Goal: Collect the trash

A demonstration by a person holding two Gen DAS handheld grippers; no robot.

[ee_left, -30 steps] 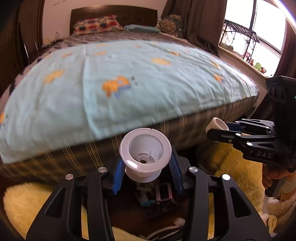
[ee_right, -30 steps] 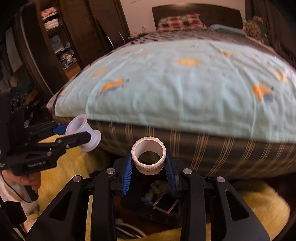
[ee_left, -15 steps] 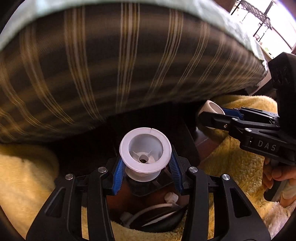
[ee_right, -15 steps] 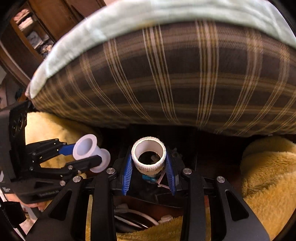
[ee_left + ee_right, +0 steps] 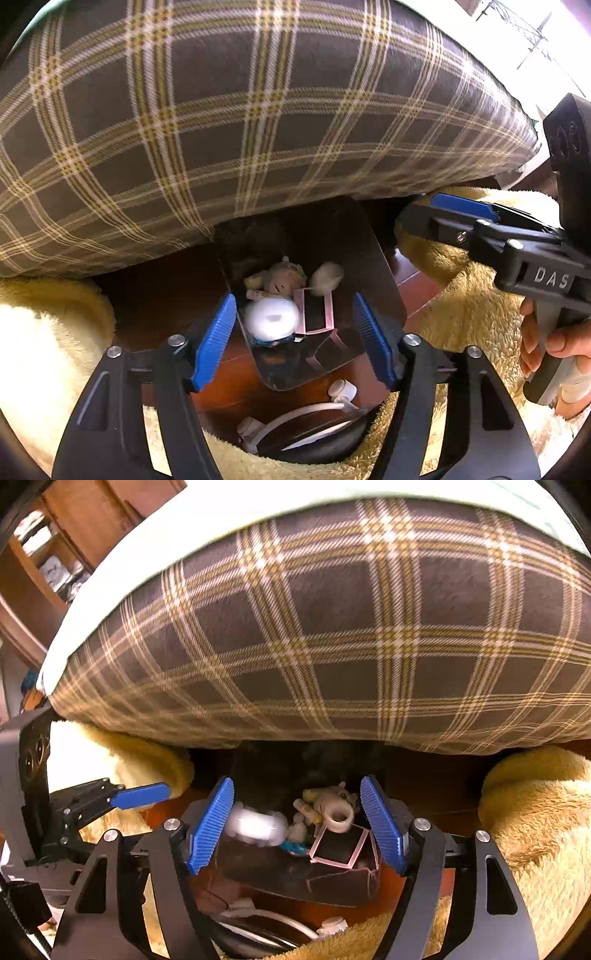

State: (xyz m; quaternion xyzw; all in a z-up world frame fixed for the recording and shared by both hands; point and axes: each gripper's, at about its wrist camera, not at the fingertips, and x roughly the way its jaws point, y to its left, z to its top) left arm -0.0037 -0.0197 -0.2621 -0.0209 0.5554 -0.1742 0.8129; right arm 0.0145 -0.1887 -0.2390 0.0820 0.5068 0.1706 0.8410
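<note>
White spool (image 5: 272, 319) and tape ring (image 5: 340, 819) lying loose in dark bin (image 5: 376, 258) among pink-edged card (image 5: 340, 843) and scraps, left hand-held gripper (image 5: 291, 334) and right hand-held gripper (image 5: 297, 821) above — jaws opening, nothing gripped — plaid mattress side (image 5: 258, 110) overhanging bin, yellow fleece rug (image 5: 461, 314) around.

The left gripper (image 5: 293, 338) pointed steeply downward, its blue-padded jaws opening with nothing pressed between them. The right gripper (image 5: 297, 821) did likewise just beside it, jaws opening and unloaded. A hand (image 5: 554, 343) clasped the right gripper's handle.
</note>
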